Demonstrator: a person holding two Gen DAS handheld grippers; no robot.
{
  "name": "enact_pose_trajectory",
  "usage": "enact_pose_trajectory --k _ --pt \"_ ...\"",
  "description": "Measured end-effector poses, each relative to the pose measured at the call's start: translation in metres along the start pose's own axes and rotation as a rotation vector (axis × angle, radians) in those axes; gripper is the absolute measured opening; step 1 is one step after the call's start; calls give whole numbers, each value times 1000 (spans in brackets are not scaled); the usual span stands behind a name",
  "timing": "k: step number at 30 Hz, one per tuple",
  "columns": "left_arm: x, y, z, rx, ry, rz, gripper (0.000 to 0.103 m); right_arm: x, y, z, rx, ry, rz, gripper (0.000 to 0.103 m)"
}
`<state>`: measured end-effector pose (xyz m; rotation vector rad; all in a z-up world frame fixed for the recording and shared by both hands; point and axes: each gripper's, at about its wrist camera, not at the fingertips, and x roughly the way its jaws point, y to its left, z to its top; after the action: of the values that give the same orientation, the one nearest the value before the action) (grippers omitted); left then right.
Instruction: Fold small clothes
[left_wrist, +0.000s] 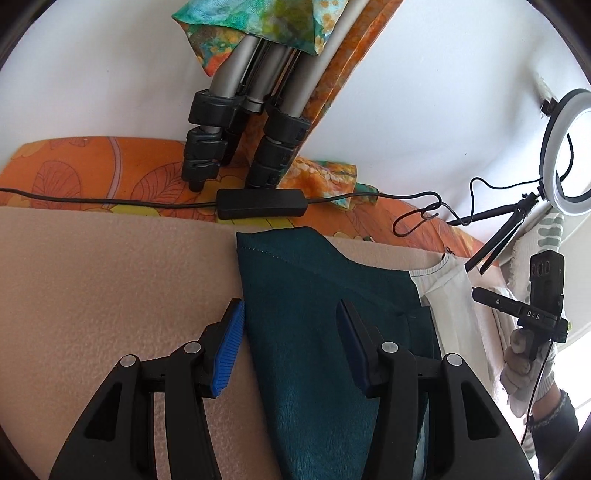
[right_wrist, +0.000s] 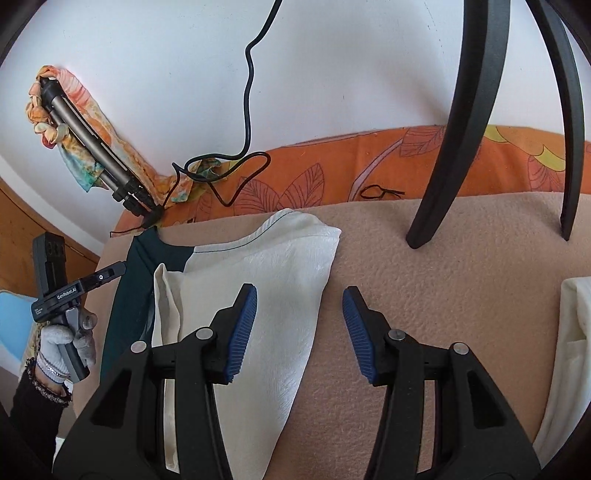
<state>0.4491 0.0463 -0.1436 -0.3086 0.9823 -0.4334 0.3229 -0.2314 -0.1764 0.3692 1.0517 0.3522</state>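
A teal cloth (left_wrist: 314, 314) lies flat on the beige blanket (left_wrist: 110, 277). A white cloth (left_wrist: 447, 280) borders it on the right. My left gripper (left_wrist: 290, 308) hangs open over the teal cloth's left part, its left finger by the cloth's left edge, nothing pinched. In the right wrist view the white cloth (right_wrist: 266, 295) spreads out with the teal cloth (right_wrist: 136, 266) to its left. My right gripper (right_wrist: 300, 293) is open above the white cloth's right edge, with its right finger over bare blanket (right_wrist: 443, 277). A gloved hand (right_wrist: 66, 347) carries the left gripper at the far left.
Folded tripod legs (left_wrist: 229, 122) and a black cable box (left_wrist: 262, 203) rest on the orange floral sheet (left_wrist: 74, 170) by the white wall. A ring light (left_wrist: 565, 155) stands at the right. Two black curved legs (right_wrist: 443, 166) stand on the blanket, and another cream cloth (right_wrist: 569, 350) lies at the right edge.
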Motion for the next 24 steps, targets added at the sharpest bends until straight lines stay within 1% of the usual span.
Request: enact_pose_trajectory --k 3,7,8,10,11,12,13,15,16,18,22,24 --pt "8 -3 8 16 -4 -9 48 7 2 8 -14 -2 -1 52" --pt "16 -11 16 59 -2 14 47 17 5 20 -16 -6 9 51" --pt "18 -14 17 72 0 23 46 19 7 22 -21 -4 6 49" --pt "22 -18 19 105 7 52 40 24 11 24 -31 4 -3 45" --pt "24 -21 20 127 13 68 32 27 13 24 -38 9 -8 42" --pt "24 -23 20 144 15 83 17 28 15 25 -49 11 -15 38" --pt "26 -23 20 151 20 88 11 30 17 25 -61 15 -24 35" --pt "26 -22 19 143 13 75 6 31 19 26 -73 18 -40 21" --pt "26 -21 19 141 10 72 5 31 19 26 -73 19 -43 18" --pt "25 -22 17 140 1 67 3 30 20 27 -71 13 -44 9" --pt "21 -24 16 125 -19 26 2 23 25 31 -80 -6 -27 6" --pt "12 -26 15 129 -36 5 2 16 28 32 -85 -20 -14 6"
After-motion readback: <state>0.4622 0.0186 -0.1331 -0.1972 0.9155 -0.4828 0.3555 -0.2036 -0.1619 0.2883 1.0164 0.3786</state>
